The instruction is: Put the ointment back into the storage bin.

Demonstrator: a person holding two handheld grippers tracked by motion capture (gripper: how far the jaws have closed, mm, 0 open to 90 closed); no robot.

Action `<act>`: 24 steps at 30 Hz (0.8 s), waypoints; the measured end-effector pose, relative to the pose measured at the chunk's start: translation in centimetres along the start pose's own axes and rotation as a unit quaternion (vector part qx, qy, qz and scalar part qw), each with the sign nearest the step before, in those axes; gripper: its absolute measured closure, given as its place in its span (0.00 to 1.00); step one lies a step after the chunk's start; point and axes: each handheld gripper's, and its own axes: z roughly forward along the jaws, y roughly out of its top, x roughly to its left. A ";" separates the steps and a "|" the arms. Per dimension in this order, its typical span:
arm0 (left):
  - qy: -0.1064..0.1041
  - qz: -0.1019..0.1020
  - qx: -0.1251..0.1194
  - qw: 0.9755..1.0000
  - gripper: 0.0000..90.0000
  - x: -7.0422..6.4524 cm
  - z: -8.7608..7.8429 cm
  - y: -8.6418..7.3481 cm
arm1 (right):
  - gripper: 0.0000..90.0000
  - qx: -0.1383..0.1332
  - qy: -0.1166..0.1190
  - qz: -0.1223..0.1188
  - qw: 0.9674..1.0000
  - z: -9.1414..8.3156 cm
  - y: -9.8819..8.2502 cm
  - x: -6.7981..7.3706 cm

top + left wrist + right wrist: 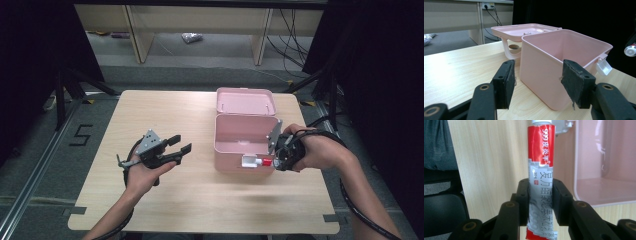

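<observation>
Tube (541,157) clamped in right gripper (541,202) beside pink box (240,131).

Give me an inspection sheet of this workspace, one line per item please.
Surface: light wooden table, bare around the box.
Job's things: pink box open, lid folded back, inside looks empty; red and silver ointment tube at its near right corner.
Clutter: nothing seen.
Grippers: left hand-held gripper open, empty, left of the box; right hand-held gripper shut on the tube.
Cables: black cable along the right forearm; wires on the floor beyond.
Surroundings: pale furniture legs, dark curtains at both sides.
</observation>
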 end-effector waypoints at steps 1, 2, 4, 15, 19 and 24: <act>0.000 0.000 0.000 1.000 0.48 0.0 0.0 0.0 | 0.79 -0.002 -0.001 -0.003 1.000 0.0 0.0 -0.1; 0.000 0.000 0.000 1.000 0.48 0.0 0.0 0.0 | 0.79 -0.008 0.000 -0.010 1.000 0.0 0.0 -0.2; 0.000 0.000 -0.001 1.000 0.48 0.0 0.0 0.0 | 0.79 -0.004 0.001 -0.012 1.000 -0.1 0.1 -0.4; 0.001 0.000 0.000 1.000 0.48 0.1 0.0 0.1 | 0.79 -0.014 -0.006 -0.024 1.000 -0.3 0.1 -1.3; 0.001 0.000 0.000 1.000 0.48 0.1 0.0 0.1 | 0.79 -0.008 -0.007 -0.018 1.000 -0.6 0.2 -1.5; 0.001 -0.001 0.002 1.000 0.48 0.2 0.0 0.0 | 0.79 -0.008 -0.007 -0.012 1.000 -0.6 0.2 -1.7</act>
